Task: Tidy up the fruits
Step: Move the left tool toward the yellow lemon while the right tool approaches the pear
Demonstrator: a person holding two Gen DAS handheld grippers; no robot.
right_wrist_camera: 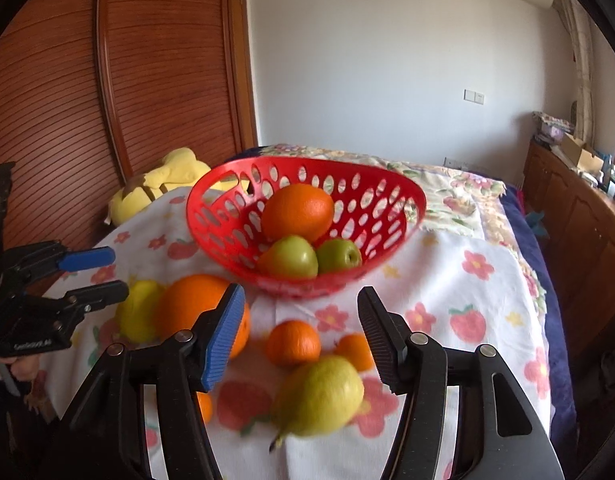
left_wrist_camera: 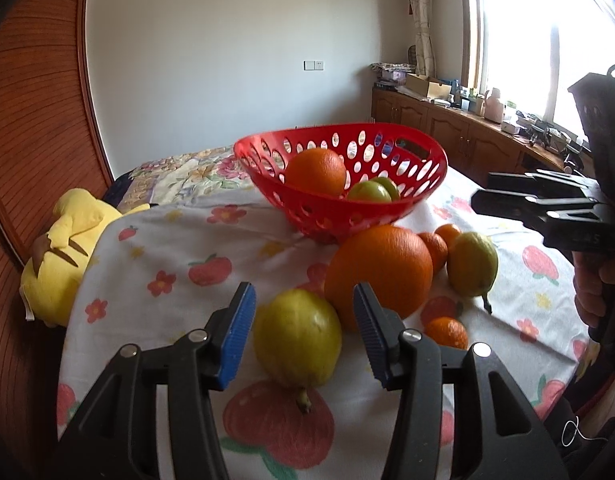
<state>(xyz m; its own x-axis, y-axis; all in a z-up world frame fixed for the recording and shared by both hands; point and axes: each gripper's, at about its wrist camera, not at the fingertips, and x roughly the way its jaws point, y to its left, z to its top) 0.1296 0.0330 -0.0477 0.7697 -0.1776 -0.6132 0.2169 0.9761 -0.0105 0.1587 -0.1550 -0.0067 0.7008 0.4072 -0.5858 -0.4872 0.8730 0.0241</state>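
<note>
Left hand-held gripper (left_wrist_camera: 303, 320) is hovering open around a yellow pear (left_wrist_camera: 297, 338), lower centre; right hand-held gripper (right_wrist_camera: 301, 334) is gaping, empty, above another pear (right_wrist_camera: 319, 396) below the red basket (right_wrist_camera: 227, 248).

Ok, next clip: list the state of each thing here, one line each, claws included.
Left claw: open, straddling a pear, not gripping.
Right claw: open, empty.
Near pear: on the cloth, stem toward the camera.
Far pear: on the cloth.
Big orange: on the cloth, outside the basket.
Red basket: upright, holding one orange and two green fruits.
</note>
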